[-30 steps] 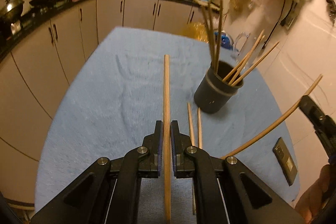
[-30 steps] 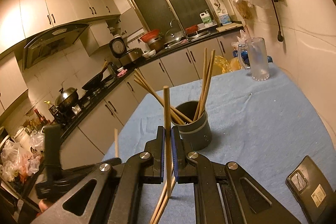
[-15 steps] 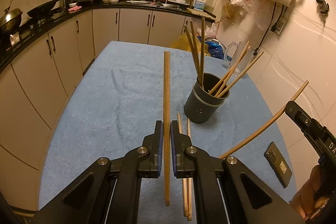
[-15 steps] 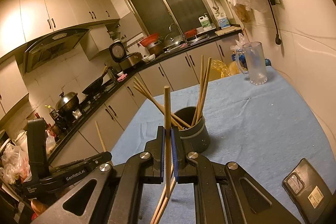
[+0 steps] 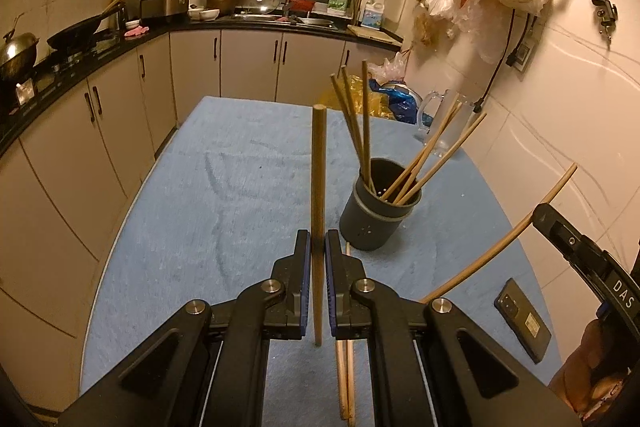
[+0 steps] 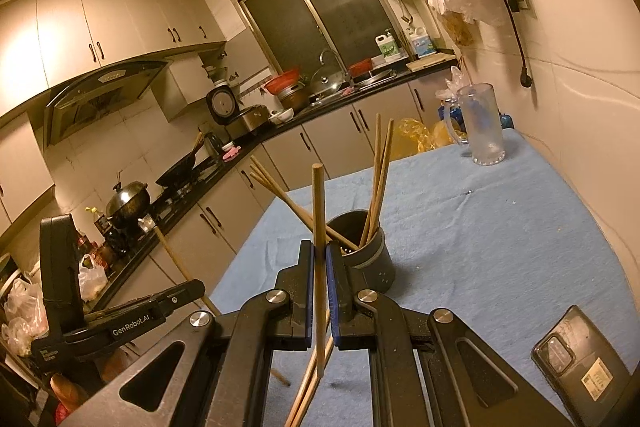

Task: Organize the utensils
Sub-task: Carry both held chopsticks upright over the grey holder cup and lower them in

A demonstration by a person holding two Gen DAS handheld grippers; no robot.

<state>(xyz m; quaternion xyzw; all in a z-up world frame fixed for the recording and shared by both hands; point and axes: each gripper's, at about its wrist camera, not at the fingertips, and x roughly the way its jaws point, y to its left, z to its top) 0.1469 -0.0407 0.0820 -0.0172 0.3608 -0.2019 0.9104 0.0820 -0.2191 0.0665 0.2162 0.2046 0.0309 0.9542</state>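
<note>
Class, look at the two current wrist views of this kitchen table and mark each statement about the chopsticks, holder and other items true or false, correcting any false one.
1. Each hand-held gripper is shut on a chopstick. True: left hand-held gripper and right hand-held gripper each clamp one.
2. The dark holder is empty. False: several chopsticks stand in it.
3. Two loose chopsticks lie on the blue cloth. True.
4. The phone sits inside the holder. False: it lies on the cloth.
5. The clear mug lies on its side. False: it stands upright.
</note>
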